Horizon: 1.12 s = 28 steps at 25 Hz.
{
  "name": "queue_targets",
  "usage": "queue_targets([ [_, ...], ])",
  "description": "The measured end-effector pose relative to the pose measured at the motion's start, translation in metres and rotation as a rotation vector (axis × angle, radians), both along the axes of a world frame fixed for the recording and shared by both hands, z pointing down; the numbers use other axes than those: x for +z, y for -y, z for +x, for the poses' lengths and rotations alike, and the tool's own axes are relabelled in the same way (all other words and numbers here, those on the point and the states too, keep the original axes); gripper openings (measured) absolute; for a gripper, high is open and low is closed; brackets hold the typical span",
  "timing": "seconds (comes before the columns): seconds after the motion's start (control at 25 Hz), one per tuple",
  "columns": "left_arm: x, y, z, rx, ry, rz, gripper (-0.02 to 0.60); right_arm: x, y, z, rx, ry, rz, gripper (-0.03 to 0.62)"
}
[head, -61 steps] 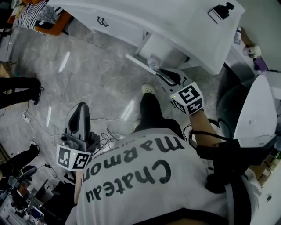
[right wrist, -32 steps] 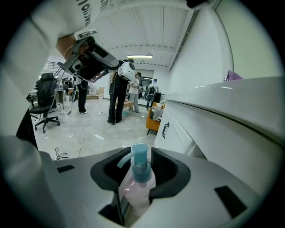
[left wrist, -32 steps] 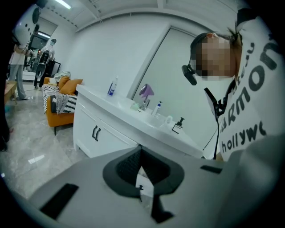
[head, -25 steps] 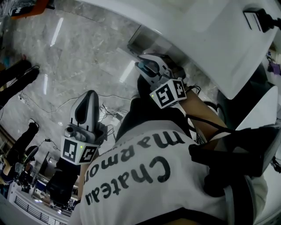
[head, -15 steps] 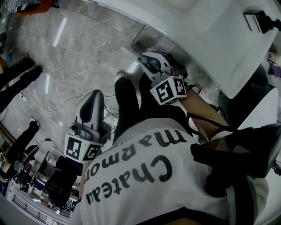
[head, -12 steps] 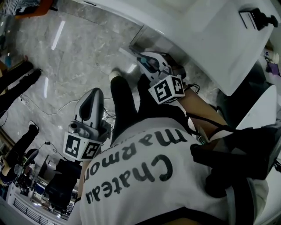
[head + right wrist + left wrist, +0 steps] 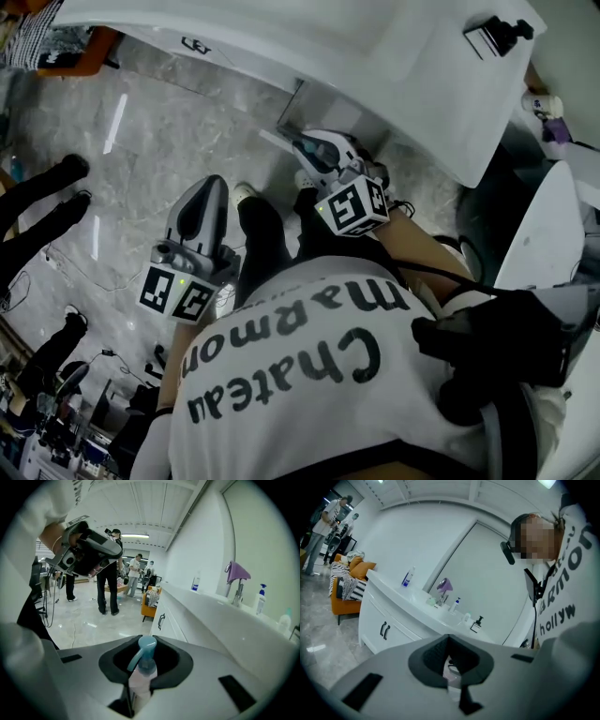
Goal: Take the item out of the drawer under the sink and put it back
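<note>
Grey marble floor (image 7: 159,159) runs along a white vanity (image 7: 394,66). The right gripper (image 7: 317,155) has just closed its jaws on the blue-pump bottle (image 7: 140,667), held beside the vanity front. The left gripper (image 7: 206,202) hangs apart over the floor, its jaws seemingly together and empty.

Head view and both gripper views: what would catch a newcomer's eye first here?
First, the pump bottle with a blue head stands between the jaws of the right gripper, which have just been closing and grip it. Next come the long white vanity along the top of the head view, and the person's white shirt with large dark letters, which fills the bottom.
</note>
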<state>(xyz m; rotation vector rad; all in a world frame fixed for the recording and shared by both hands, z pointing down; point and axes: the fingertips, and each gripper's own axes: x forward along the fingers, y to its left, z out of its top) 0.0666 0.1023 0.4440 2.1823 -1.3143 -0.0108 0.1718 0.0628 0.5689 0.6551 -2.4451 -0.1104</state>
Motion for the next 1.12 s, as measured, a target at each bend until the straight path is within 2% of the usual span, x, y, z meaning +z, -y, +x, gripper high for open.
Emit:
queue_targets([
  [0.28, -0.027, 0.007, -0.029, 0.087, -0.017, 0.066, 0.008, -0.058, 0.001, -0.025, 0.104, 0.018, 0.028, 0.069],
  [0.48, -0.062, 0.018, -0.067, 0.109, -0.061, 0.146, 0.008, -0.112, 0.011, -0.065, 0.169, 0.062, 0.057, 0.069],
  [0.68, -0.098, 0.034, -0.101, 0.095, -0.126, 0.217, 0.008, -0.176, 0.029, -0.098, 0.243, 0.210, 0.063, 0.069],
  [0.8, -0.122, 0.033, -0.117, 0.131, -0.150, 0.261, 0.008, -0.220, 0.042, -0.112, 0.292, 0.315, 0.072, 0.069],
  [0.96, -0.153, 0.017, -0.148, 0.184, -0.137, 0.338, 0.008, -0.281, 0.043, -0.142, 0.297, 0.401, 0.146, 0.069],
  [1.12, -0.168, 0.012, -0.168, 0.182, -0.108, 0.360, 0.008, -0.320, 0.037, -0.168, 0.268, 0.436, 0.215, 0.069],
])
